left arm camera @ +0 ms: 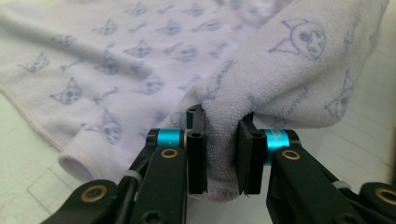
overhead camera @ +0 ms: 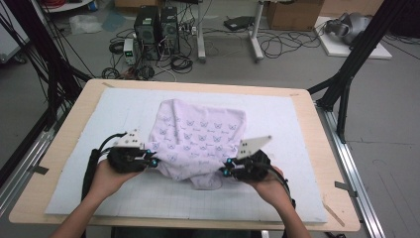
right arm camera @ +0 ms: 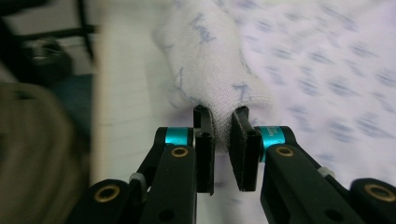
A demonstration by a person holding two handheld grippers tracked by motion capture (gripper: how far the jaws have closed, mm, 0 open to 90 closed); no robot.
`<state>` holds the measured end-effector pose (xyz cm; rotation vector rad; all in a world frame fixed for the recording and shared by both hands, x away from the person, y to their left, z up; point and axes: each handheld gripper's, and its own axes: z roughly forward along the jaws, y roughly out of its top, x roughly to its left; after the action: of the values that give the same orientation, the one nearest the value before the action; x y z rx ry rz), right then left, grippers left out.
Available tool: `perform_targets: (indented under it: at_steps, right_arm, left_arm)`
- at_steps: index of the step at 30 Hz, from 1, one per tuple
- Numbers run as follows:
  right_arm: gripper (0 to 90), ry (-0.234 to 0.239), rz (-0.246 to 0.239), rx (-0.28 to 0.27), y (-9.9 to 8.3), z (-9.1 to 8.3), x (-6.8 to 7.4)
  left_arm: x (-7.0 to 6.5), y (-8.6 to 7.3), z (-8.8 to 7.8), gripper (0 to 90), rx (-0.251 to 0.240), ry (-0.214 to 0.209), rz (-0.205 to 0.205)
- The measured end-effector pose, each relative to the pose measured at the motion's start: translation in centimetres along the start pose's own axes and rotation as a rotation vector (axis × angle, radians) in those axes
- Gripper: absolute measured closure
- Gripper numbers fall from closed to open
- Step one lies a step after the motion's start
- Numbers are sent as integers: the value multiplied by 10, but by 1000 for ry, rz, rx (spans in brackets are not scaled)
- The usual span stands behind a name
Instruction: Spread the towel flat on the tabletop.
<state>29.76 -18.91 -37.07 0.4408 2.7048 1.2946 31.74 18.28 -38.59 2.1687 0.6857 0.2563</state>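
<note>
White gridded matting point(overhead camera: 277, 198) on a wooden table point(overhead camera: 64, 148) is covered at its centre by a lilac cat-print towel point(overhead camera: 198, 134). Its near-left edge is pinched in the nearly closed left gripper point(overhead camera: 154, 161); its near-right edge is clamped by the right gripper point(overhead camera: 225, 171).

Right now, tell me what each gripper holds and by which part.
Both hold the towel. The left gripper pinches a bunched fold at its near left edge; the right gripper pinches a bunched fold at its near right edge.
</note>
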Motion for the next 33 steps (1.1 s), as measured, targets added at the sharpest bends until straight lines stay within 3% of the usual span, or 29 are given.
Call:
perform_targets:
  at_steps: [2, 5, 9, 12, 18, 24, 27, 31, 33]
  right_arm:
    - [815, -30, 59, 16, -2, 11, -26]
    - [813, -55, 123, 40, -7, 26, -53]
    - [803, -73, 173, 94, -20, 48, -76]
    - [770, -70, 217, 54, -25, 50, -85]
    - [671, -119, 182, 20, -19, 30, -73]
    - [633, -141, 112, -66, -15, 4, -45]
    - [607, -112, 93, -66, -21, 8, -32]
    - [559, -84, 87, -37, -30, 23, -26]
    - [535, -78, 94, -23, -31, 31, -26]
  left_arm:
    - [14, 4, 17, 765, 13, 18, -29]
    - [31, 6, 39, 764, 53, 38, -71]
    - [46, 2, 56, 749, 43, 41, -120]
    - [48, 4, 53, 694, 40, 49, -128]
    - [44, 5, 22, 574, -13, 46, -131]
    - [21, 2, 1, 528, -48, 21, -75]
    - [7, 1, 5, 527, -51, -16, -46]
    - [-12, 6, 24, 525, -35, -77, 1]
    - [-19, 10, 38, 508, -14, -71, 19]
